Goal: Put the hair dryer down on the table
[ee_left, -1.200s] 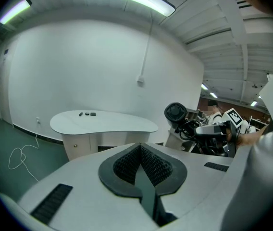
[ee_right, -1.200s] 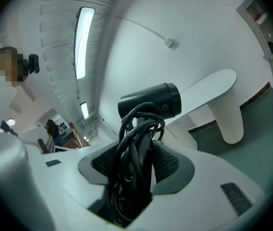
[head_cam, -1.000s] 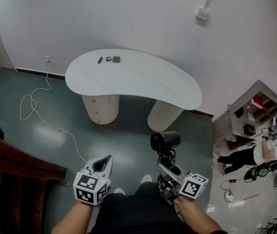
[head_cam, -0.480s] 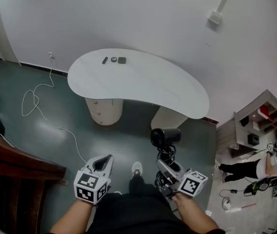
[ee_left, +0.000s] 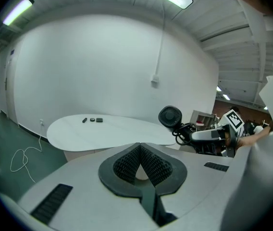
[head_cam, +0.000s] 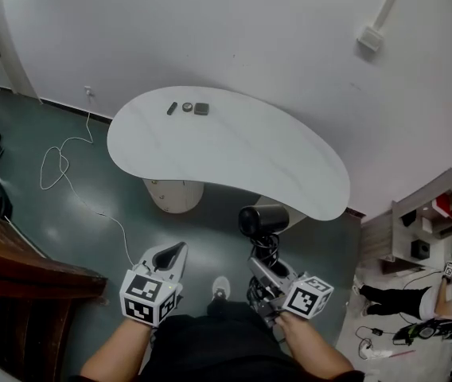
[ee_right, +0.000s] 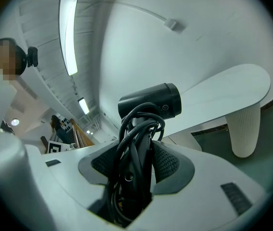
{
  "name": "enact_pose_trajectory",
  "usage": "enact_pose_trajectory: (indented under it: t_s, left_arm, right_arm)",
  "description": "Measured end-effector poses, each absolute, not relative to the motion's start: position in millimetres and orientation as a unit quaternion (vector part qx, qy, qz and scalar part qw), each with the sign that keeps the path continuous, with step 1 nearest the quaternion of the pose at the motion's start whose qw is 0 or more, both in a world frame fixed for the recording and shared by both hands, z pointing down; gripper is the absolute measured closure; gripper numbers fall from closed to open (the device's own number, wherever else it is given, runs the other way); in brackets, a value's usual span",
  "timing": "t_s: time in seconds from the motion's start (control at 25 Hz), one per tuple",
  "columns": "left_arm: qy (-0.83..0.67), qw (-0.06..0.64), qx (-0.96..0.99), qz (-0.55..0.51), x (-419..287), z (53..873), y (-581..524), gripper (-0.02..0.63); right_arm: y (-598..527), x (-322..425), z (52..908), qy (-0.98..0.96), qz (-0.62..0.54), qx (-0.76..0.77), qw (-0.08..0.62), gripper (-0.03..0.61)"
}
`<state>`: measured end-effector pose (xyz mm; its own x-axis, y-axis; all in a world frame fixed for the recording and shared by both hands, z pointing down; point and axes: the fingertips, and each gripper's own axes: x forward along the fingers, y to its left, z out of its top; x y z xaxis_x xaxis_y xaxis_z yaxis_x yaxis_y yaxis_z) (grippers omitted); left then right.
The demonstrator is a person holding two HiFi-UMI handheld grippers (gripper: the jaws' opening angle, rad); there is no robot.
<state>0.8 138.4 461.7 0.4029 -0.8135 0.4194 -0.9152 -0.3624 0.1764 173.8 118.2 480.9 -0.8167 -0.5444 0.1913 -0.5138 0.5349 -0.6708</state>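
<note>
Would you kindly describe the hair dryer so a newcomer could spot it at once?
Find the white kidney-shaped table by the white wall. Just short of its near edge, over the dark green floor, the right gripper clamps the handle of a black hair dryer. Unlike the three small dark items on the tabletop, it has a round barrel and a cord wound round its handle.

table [head_cam: 290, 173]: plain white top, cream legs
hair dryer [head_cam: 263, 219]: black, with black cord
left gripper [head_cam: 177, 250]: pale grey, black ribbed pads, black-and-white square markers on its cube
right gripper [head_cam: 261, 267]: same grey, same markers
floor [head_cam: 91, 197]: dark green-grey, glossy
wall [head_cam: 210, 30]: white
cable [head_cam: 44, 168]: white
chair [head_cam: 19, 273]: dark brown wood
small items [head_cam: 188, 108]: black and dark grey
</note>
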Motion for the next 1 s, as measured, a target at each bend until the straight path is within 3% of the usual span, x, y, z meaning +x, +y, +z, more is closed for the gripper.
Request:
enact_pose_trajectory:
  t_s: [0.6,1.0]
  left_arm:
    - [-0.565,0.238,0.78,0.125,17.3,482.9,67.7,0.603]
    - [-0.579,0.222,0.773,0.133,20.4,470.8,37.8,0.603]
  right_arm:
    - [21.7,193.5,487.3,0.89,-0.376,-0.259,0.012,0.383]
    - [-10.6,193.4,490.5,0.893,-0.381,-0.24,0.007,0.382]
